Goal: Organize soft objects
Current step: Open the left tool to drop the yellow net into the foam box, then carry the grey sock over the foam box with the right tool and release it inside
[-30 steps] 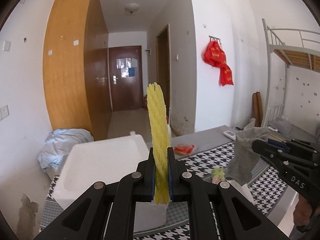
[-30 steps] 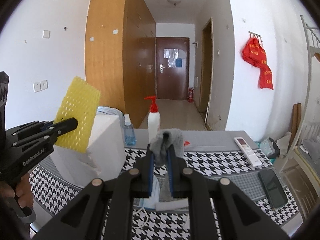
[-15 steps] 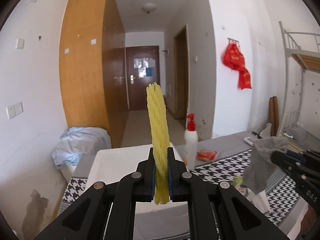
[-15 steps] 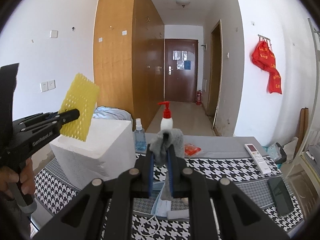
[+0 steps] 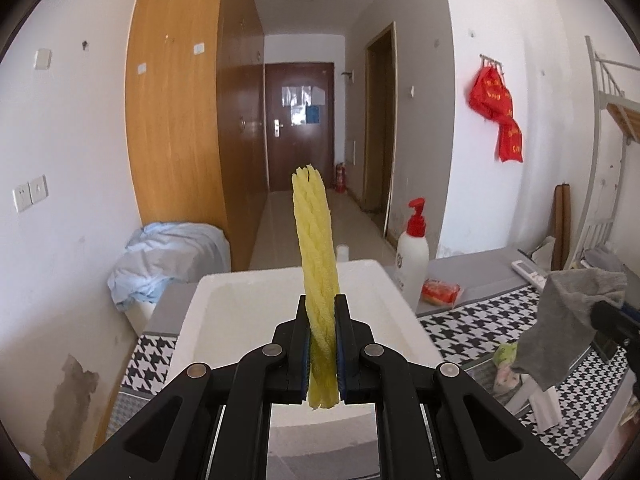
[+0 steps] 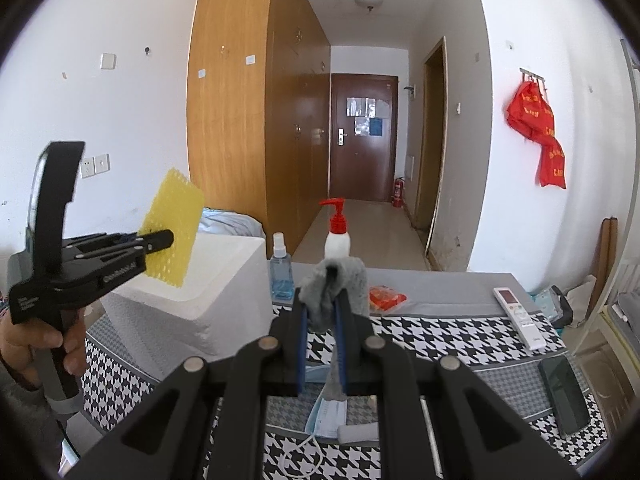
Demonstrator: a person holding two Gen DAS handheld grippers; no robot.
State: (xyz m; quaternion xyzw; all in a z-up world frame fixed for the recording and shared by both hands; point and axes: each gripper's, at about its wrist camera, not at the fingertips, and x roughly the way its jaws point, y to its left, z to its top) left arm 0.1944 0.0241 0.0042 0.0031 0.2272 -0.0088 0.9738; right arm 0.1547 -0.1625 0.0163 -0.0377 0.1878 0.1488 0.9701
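Left claw (image 5: 322, 334): 2 black plastic arms with blue pads, closed tight on a yellow foam mesh sleeve (image 5: 316, 264). Seen edge-on from the left wrist, the sleeve is a narrow, twisted, rope-like strip standing nearly upright; from the right wrist the same sleeve (image 6: 172, 228) reads as a flat, roughly square sheet pierced by a regular grid of small holes, held at its lower edge above the near corner of the box. A hand (image 6: 38, 344) grips the black handle below.

White foam box (image 5: 288, 300): open-topped, rectangular, thick-walled, with a matte grainy surface and rounded inner corners. It stands on the table directly beyond the left claw.

Right claw (image 6: 321, 320): same black arms and blue pads, pinched on a grey knitted sock (image 6: 334, 284), whose soft, fuzzy fabric bunches above the pads and hangs limp below them. From the left wrist the sock (image 5: 568, 324) drapes as a crumpled flap well right of the box.

Table (image 6: 452, 332): covered with a black-and-white houndstooth cloth edged by a plain grey strip. On it:
- a white pump bottle (image 6: 337, 236) with a red nozzle, upright;
- a clear blue spray bottle (image 6: 281, 268) just beside the box;
- a shiny red-orange packet (image 6: 386, 298);
- a white remote control (image 6: 518, 316), long and flat;
- a dark glossy phone (image 6: 564, 394) near the right edge;
- a pale blue face mask (image 6: 326, 416), pleated, with a white ear loop, below the right claw.
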